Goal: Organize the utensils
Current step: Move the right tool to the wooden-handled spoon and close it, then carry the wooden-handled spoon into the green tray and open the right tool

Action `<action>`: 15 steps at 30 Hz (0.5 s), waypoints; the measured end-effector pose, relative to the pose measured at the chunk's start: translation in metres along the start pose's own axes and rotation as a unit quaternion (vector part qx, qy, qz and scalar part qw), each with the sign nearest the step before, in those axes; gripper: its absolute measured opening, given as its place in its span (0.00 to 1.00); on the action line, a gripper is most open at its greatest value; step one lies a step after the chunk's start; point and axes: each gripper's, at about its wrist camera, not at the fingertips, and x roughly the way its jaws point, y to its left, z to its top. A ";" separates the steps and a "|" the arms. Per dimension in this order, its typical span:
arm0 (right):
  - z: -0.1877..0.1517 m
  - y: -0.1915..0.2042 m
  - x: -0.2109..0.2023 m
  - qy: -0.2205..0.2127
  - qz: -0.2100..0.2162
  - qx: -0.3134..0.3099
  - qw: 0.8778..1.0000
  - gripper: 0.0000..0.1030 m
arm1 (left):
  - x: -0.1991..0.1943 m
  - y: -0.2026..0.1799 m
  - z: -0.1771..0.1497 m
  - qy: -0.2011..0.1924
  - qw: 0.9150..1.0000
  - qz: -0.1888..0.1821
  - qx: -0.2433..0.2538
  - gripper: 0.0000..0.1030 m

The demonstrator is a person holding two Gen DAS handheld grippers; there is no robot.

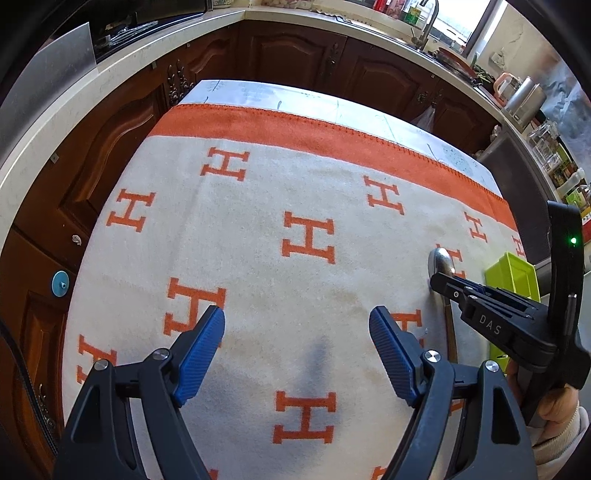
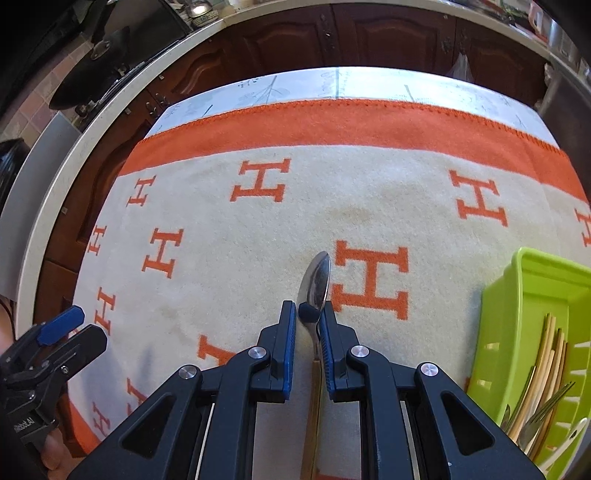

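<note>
Showing only rightward, green basket (image 2: pixel 532 295) holds utensils (image 2: pixel 546 391).

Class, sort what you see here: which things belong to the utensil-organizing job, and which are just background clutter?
Belongs to the job:
spoon, between the right gripper fingers
green basket, holding chopsticks and a fork
left gripper, open, holding nothing

Just lying about:
patterned blanket
faucet
kettle
</note>
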 end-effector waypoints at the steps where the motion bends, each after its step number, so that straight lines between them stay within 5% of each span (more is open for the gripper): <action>1: -0.001 0.003 0.000 -0.006 -0.005 -0.007 1.000 0.11 | 0.000 0.000 0.000 0.001 1.000 0.000 0.000 0.77; 6: -0.007 0.009 -0.002 -0.024 -0.004 -0.016 1.000 0.05 | 0.002 -0.002 -0.005 0.005 1.000 0.006 0.005 0.77; 15: -0.028 0.000 -0.045 -0.068 0.073 0.009 0.995 0.02 | -0.007 -0.015 -0.016 0.008 0.999 0.015 0.029 0.77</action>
